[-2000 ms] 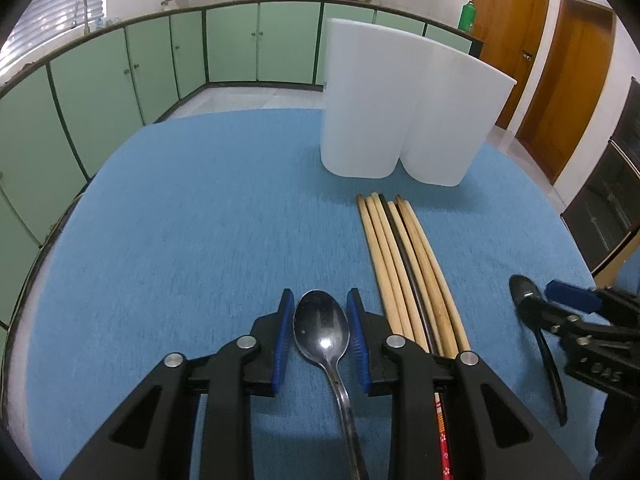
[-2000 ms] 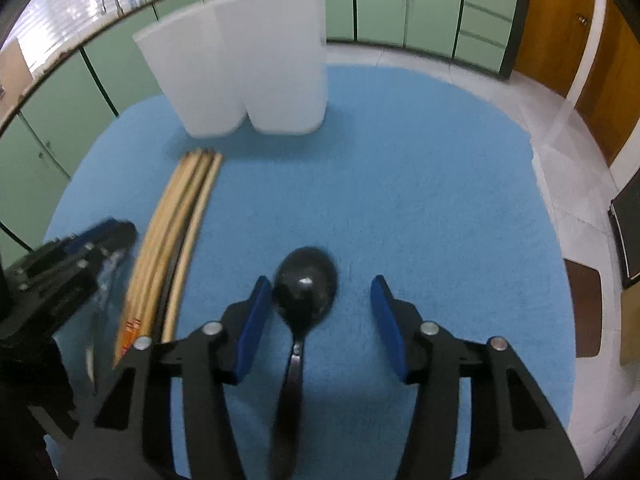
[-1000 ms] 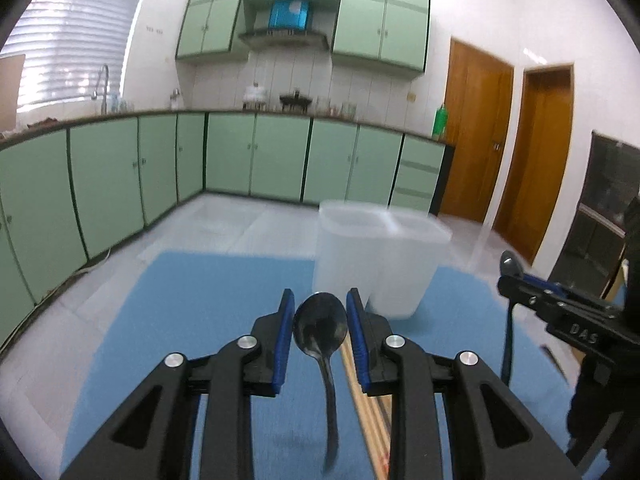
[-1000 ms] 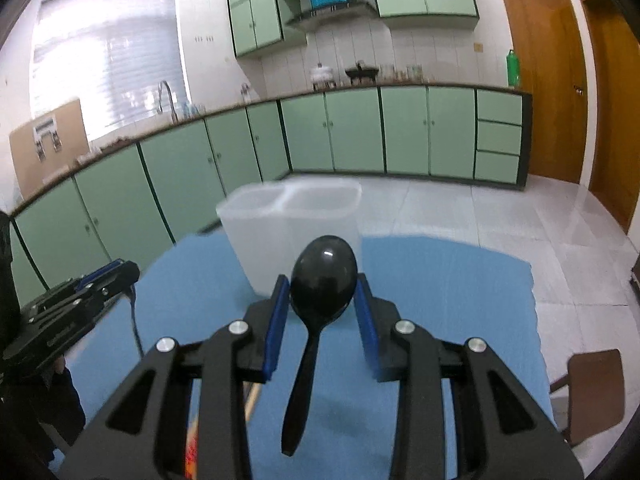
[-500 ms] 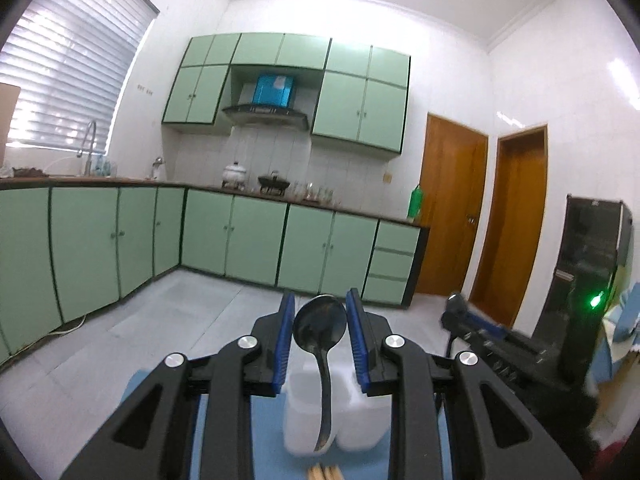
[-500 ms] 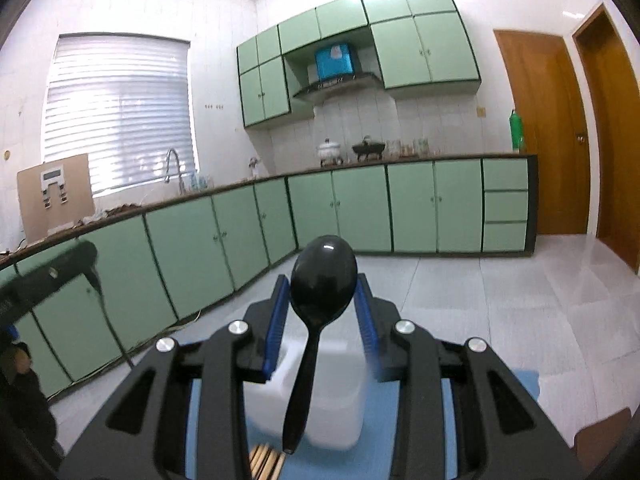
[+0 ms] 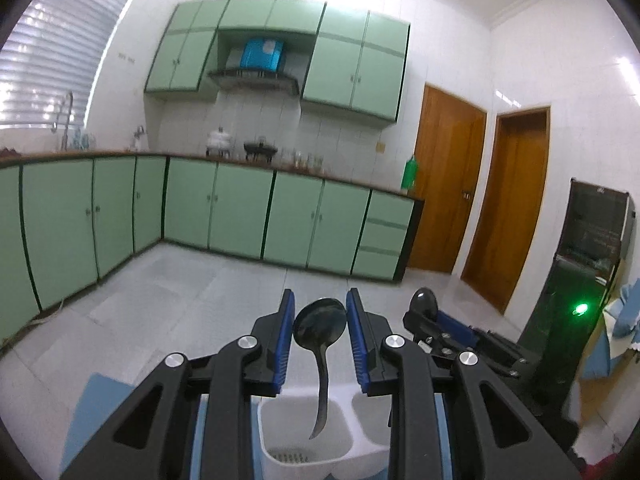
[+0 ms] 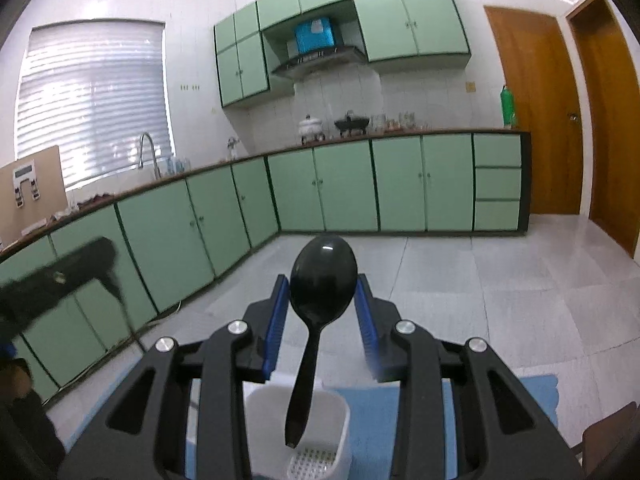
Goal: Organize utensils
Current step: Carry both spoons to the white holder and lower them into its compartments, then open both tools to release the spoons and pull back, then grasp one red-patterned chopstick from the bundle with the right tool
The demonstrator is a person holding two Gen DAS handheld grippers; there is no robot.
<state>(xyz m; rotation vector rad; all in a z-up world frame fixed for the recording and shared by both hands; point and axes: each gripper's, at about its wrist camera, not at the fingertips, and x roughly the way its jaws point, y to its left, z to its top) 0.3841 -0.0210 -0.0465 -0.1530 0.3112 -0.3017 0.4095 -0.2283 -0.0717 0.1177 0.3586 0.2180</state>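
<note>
Left hand-held gripper (image 7: 320,336): pads pinch the bowl of a metal spoon (image 7: 320,324); handle hangs down over the left compartment of the white holder (image 7: 276,416).

Right hand-held gripper (image 8: 323,312): pads clamp the bowl of a black spoon (image 8: 323,276); handle hangs over a holder compartment with a perforated floor (image 8: 312,460).

Holder: stands on the blue-covered surface (image 8: 520,392), directly below both spoons; nothing lies between handles and openings.

Surroundings: green cabinets (image 7: 240,208), range hood (image 7: 256,76), pots on the far counter, two wooden doors (image 7: 444,184), a window with blinds (image 8: 92,100), a tap (image 8: 146,148).
</note>
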